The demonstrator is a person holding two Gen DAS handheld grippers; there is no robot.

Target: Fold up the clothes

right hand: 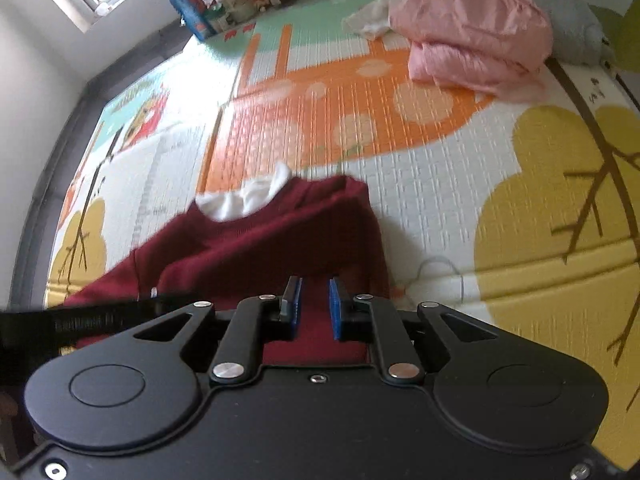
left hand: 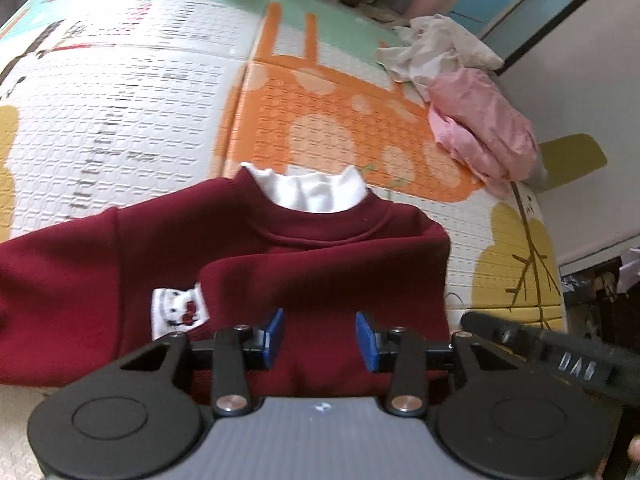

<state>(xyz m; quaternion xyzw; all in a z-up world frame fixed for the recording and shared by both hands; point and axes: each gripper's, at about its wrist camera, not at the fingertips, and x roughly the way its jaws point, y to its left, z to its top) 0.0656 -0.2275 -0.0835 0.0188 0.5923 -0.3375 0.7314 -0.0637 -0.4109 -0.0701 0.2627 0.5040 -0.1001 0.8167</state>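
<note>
Maroon sweater (left hand: 320,248) lies on your play mat (left hand: 140,120), near the pink garment (left hand: 484,128). Your left gripper (left hand: 320,338) gapes empty above it; your right gripper (right hand: 314,306) stands narrowly parted, clasping nothing.

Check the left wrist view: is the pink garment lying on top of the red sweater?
No, the pink garment lies apart from the red sweater, farther off on the mat.

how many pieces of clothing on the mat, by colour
maroon: 1, the sweater with a white collar, lying in front of both grippers
pink: 1, the crumpled garment at the far right
white or cream: 1, the crumpled heap behind the pink one; could be more than one piece
total: 3
</note>
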